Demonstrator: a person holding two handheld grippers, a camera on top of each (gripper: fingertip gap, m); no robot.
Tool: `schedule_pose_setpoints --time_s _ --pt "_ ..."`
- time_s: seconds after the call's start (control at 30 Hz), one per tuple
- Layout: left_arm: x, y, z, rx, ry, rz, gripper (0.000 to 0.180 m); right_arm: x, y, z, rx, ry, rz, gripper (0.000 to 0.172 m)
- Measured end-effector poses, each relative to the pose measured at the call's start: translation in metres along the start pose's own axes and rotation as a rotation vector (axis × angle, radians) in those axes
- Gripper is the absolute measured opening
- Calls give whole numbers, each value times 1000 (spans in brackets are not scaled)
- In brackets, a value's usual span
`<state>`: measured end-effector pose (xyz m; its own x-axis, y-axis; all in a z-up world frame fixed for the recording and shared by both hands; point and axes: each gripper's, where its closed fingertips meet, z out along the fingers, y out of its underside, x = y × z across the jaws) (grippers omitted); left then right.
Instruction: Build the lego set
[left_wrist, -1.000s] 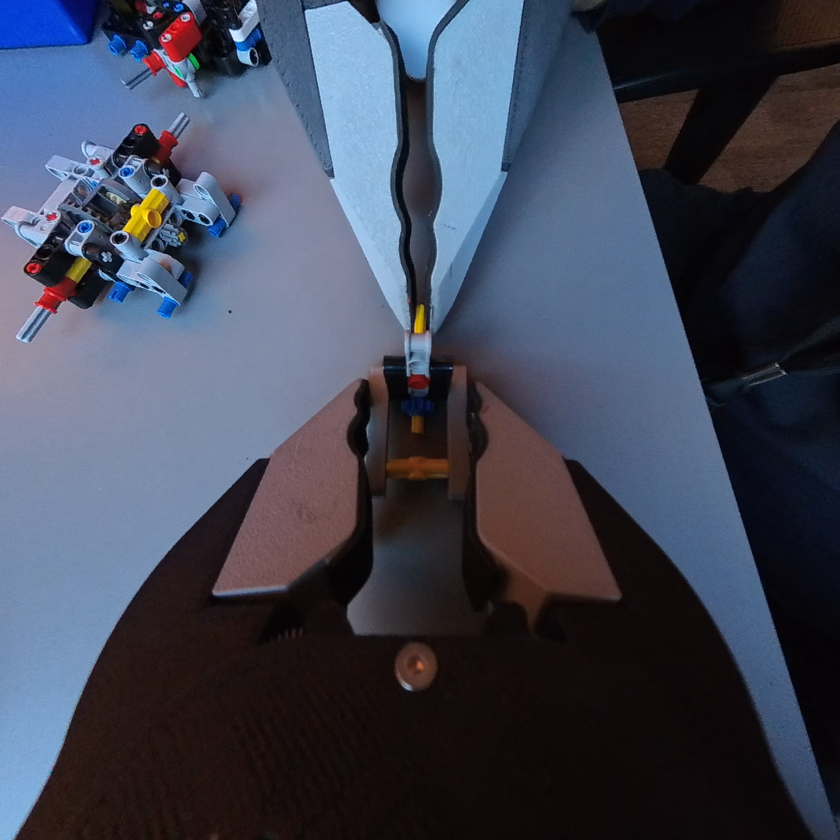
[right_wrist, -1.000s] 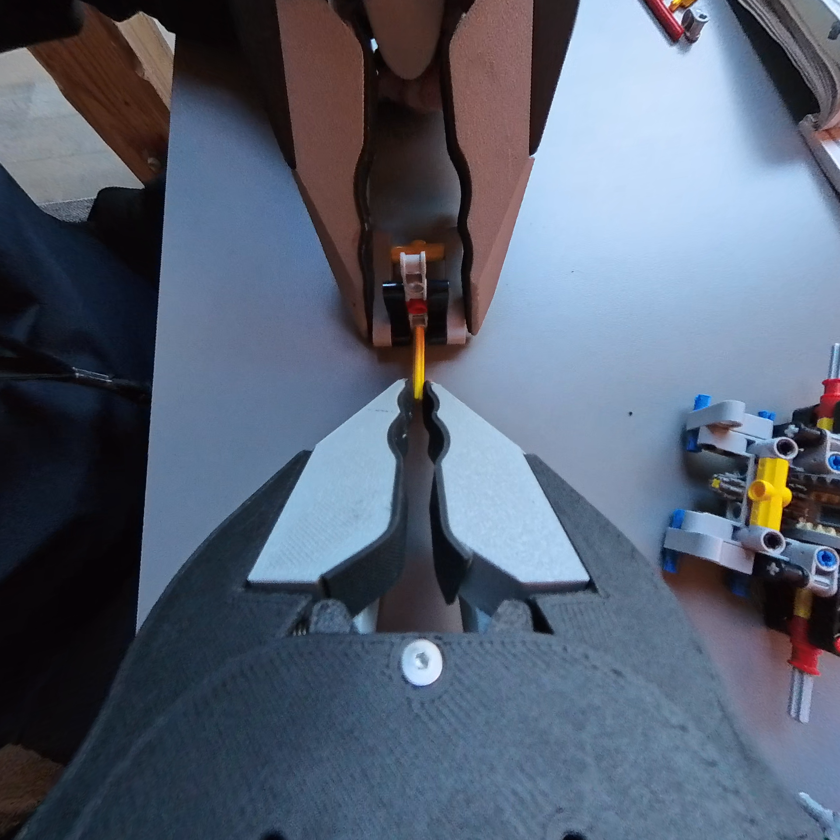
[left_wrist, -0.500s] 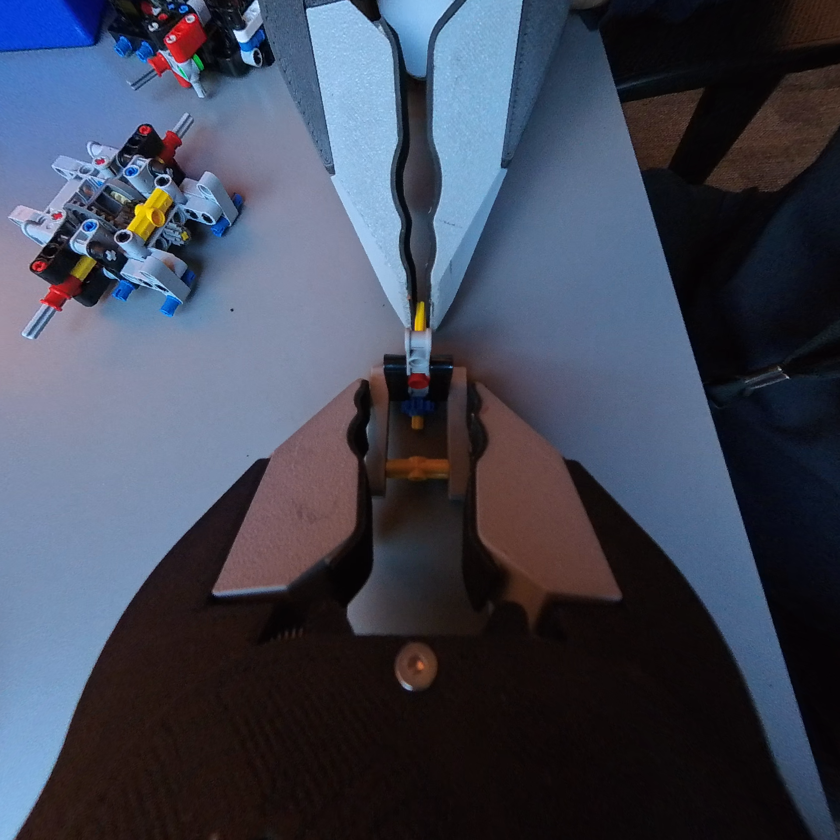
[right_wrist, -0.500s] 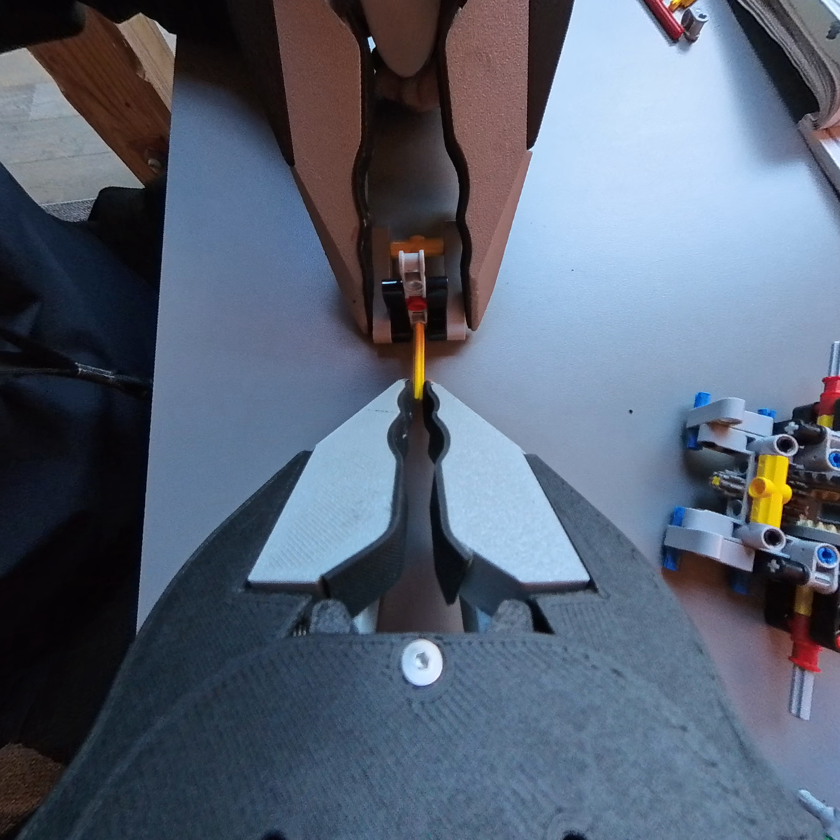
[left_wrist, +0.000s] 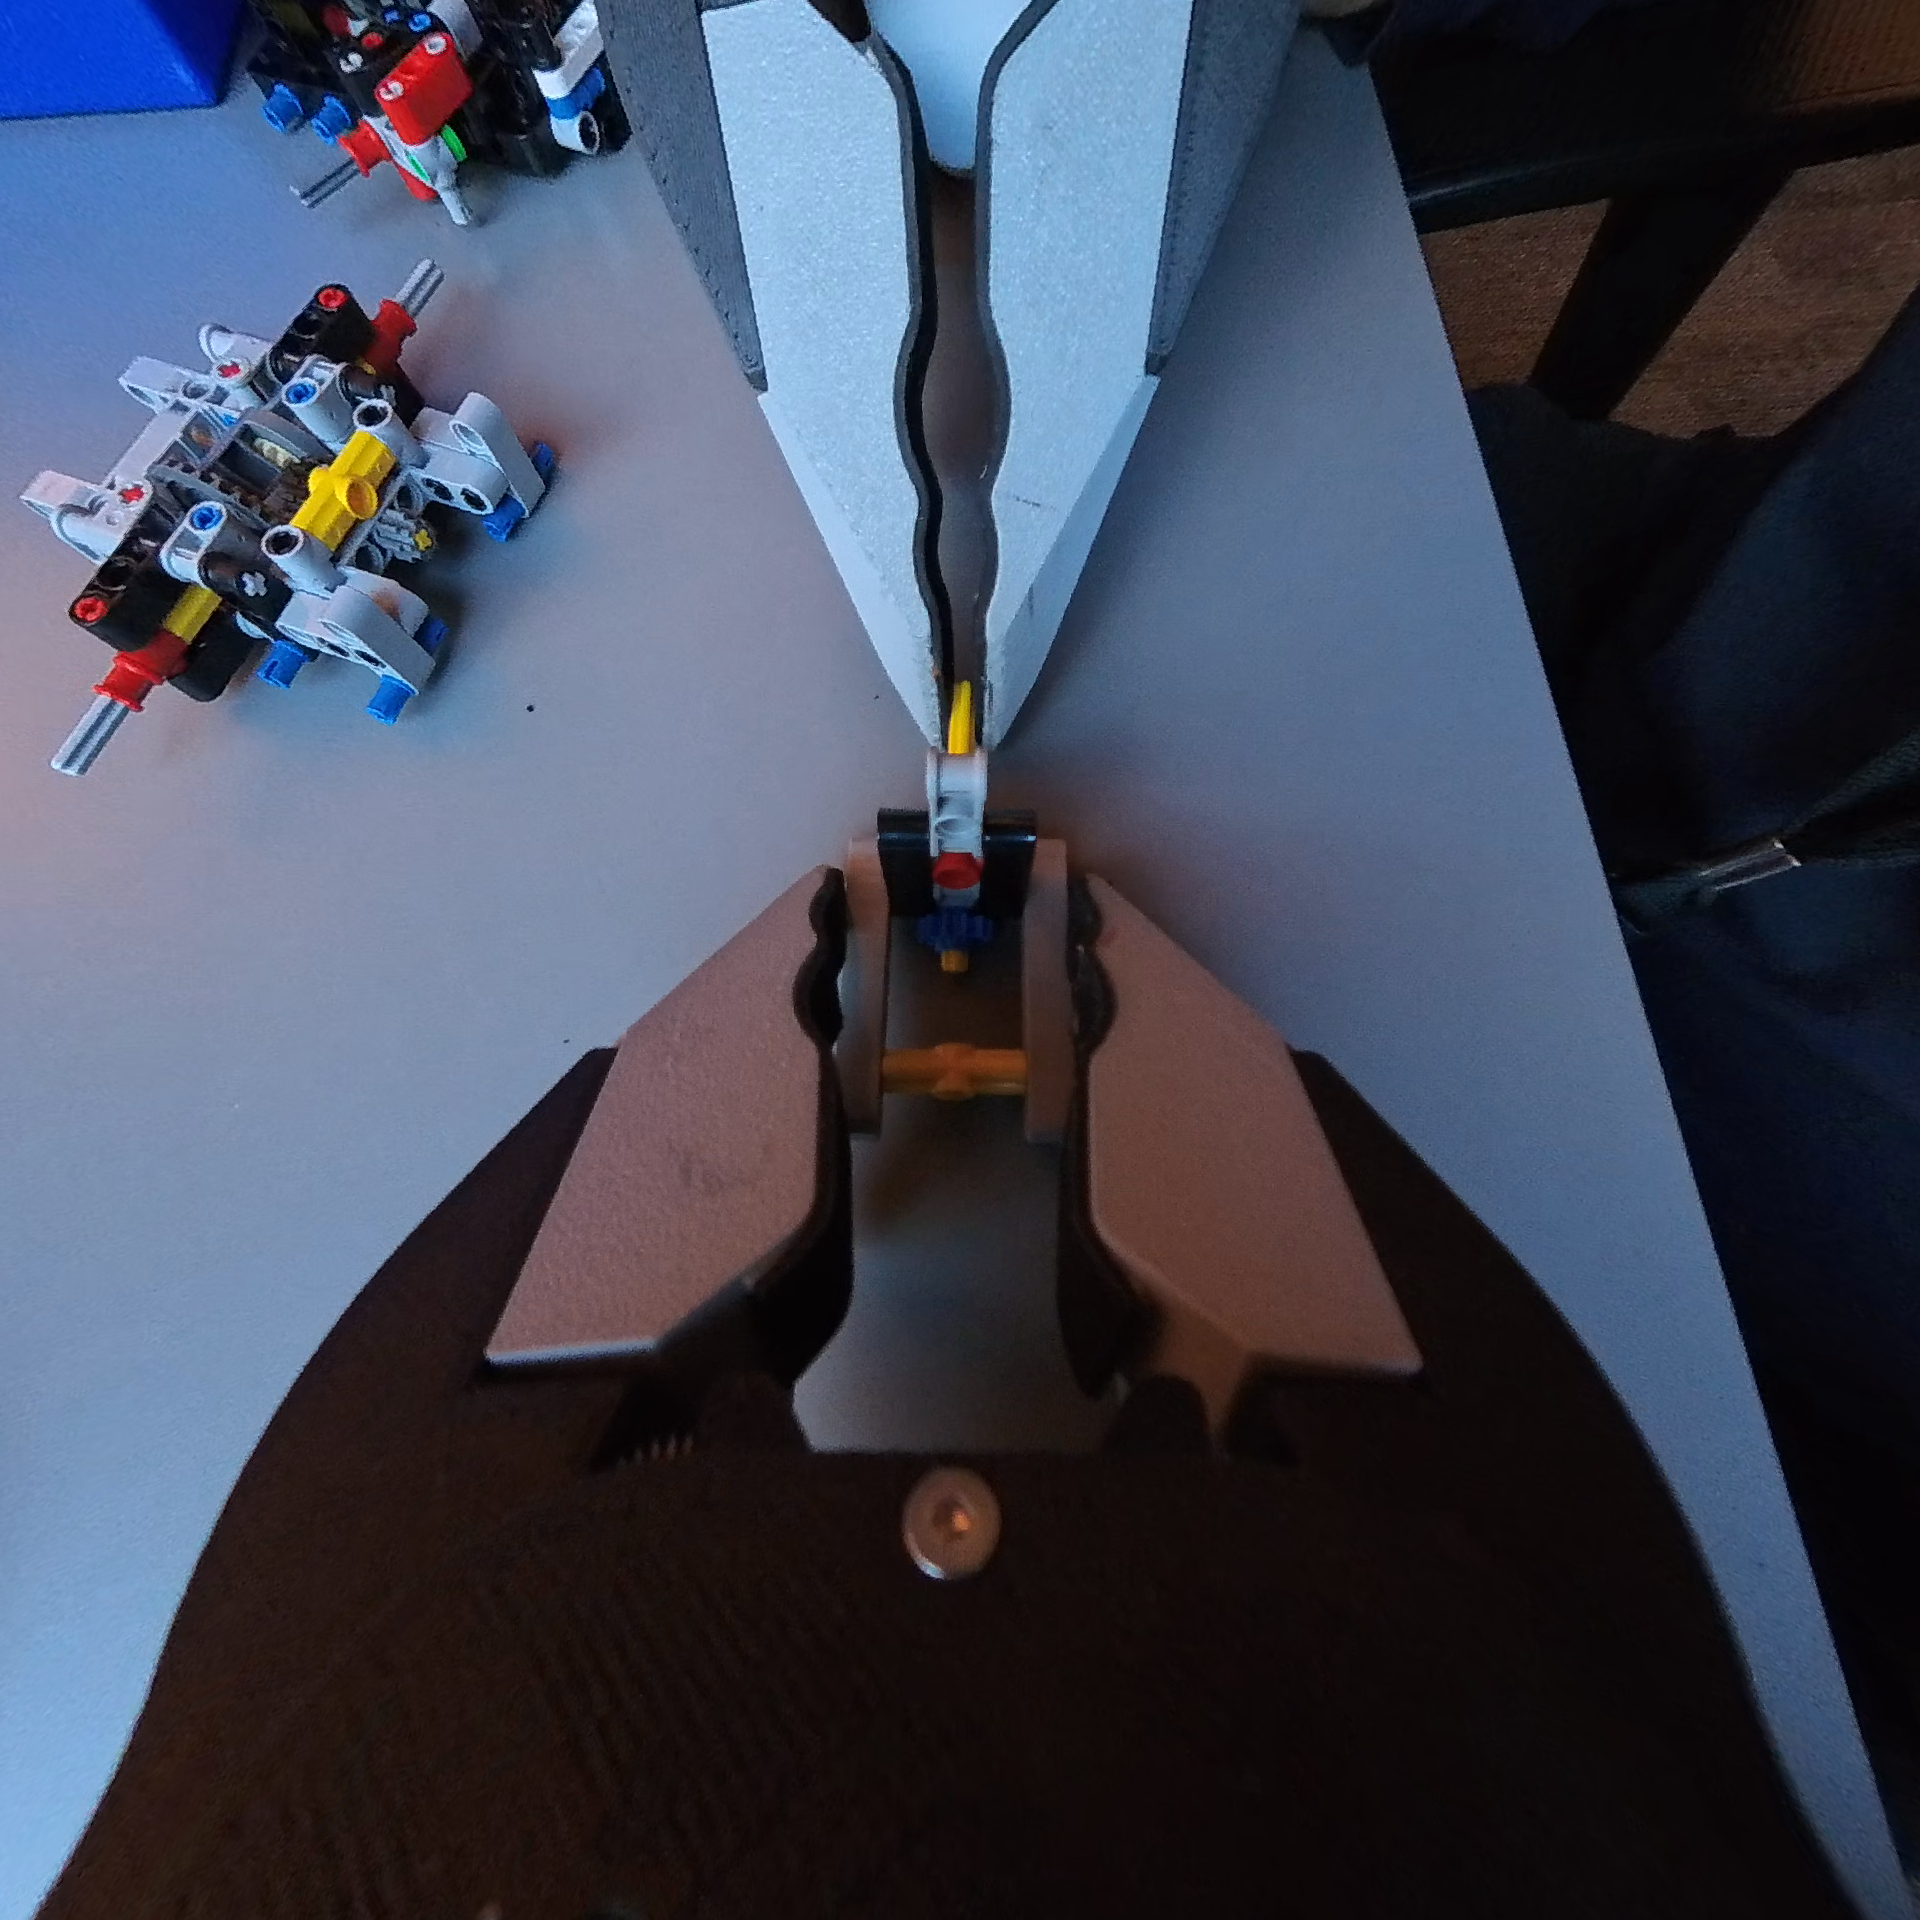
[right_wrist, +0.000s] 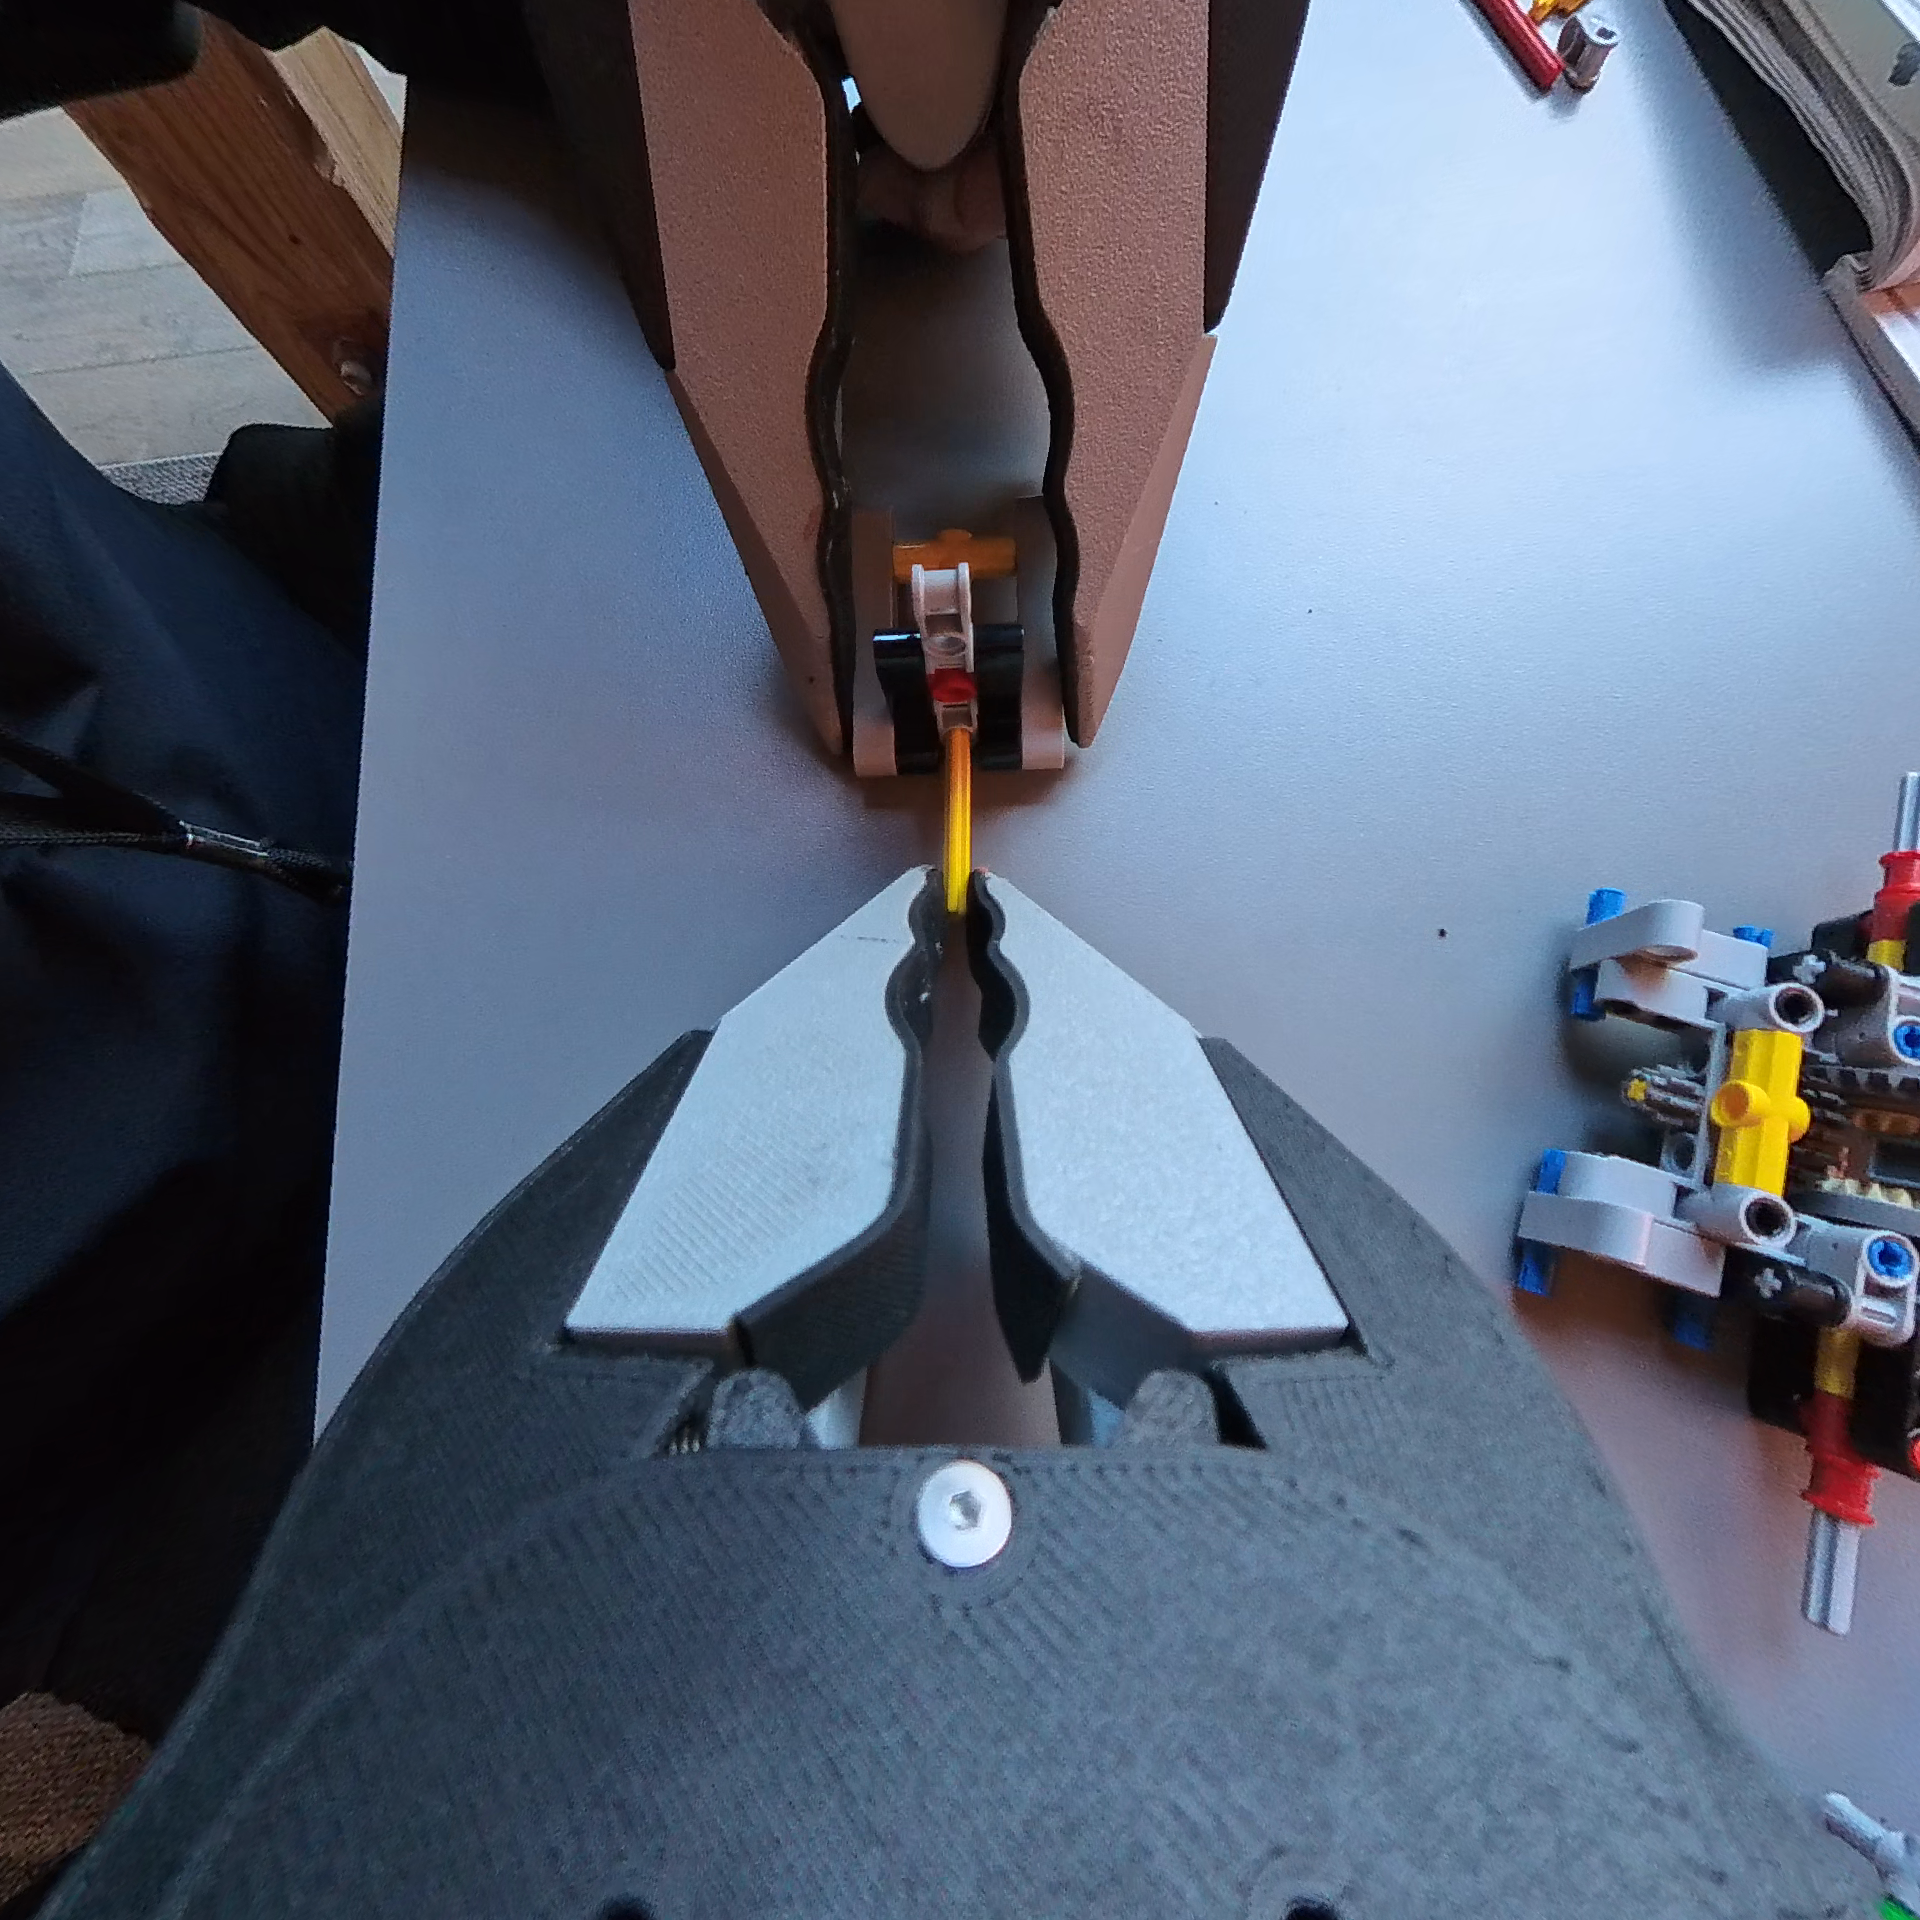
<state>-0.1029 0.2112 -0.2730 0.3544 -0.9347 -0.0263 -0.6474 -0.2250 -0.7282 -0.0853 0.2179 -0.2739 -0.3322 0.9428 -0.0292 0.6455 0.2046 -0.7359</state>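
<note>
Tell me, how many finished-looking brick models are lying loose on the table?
2: a grey, black and yellow plastic brick model lying left, and a red, black and white one at the far edge, partly cut off.

I see both wrist cameras looking steeply down at the grey table from close range, facing each other, and sharing the small brick assembly between the fingertips.
</note>
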Motion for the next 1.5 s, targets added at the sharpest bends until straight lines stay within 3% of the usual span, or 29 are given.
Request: schedule_pose_setpoints --time_s 1.17,1.33,1.5 --pt "-2 1 -1 -1 -8 -12 41 2 -1 -1 15 21 -23 1" --pt "-16 5 -4 -6 -47 -108 41 19 -14 -13 128 84 40 28" --pt "-27 6 -4 -9 -102 -155 41 28 -19 -18 168 117 43 25"
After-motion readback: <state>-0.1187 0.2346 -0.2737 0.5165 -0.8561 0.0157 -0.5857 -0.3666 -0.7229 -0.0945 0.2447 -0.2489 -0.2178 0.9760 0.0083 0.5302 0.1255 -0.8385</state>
